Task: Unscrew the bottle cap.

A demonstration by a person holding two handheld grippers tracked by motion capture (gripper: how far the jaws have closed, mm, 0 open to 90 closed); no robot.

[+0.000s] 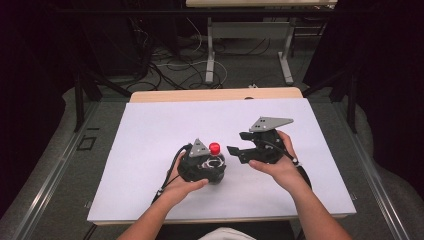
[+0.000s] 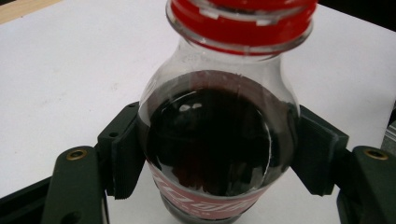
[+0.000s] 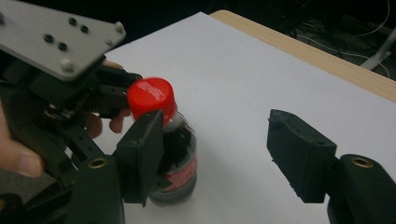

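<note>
**Caller:** Where did things stand with the bottle?

**Me:** I had my left tongs (image 2: 212, 154) clamped on the small clear plastic bottle of dark cola (image 2: 210, 140), pads pressed to both sides of its belly just above the red label. It stood upright on the white sheet (image 1: 150, 140) covering the bench, a little toward my side of the middle.

**Caller:** And the red screw cap (image 3: 152, 97)?

**Me:** On the neck, and I couldn't tell whether it was tight or loosened. My right tongs (image 3: 219, 156) stood apart with nothing between them, hanging beside the bottle and a bit above it, one pad near the shoulder of the bottle but not gripping.

**Caller:** So how far along were you?

**Me:** By my reckoning, the steadying grip was done; taking hold of the cap and twisting it was all left.

**Caller:** Room to work?

**Me:** Plenty. Bare sheet lay all round the bottle, the wooden far edge of the bench (image 1: 215, 95) was well off, and the side edges too. The tight spot was the gap between my two tongs at the cap.
</note>
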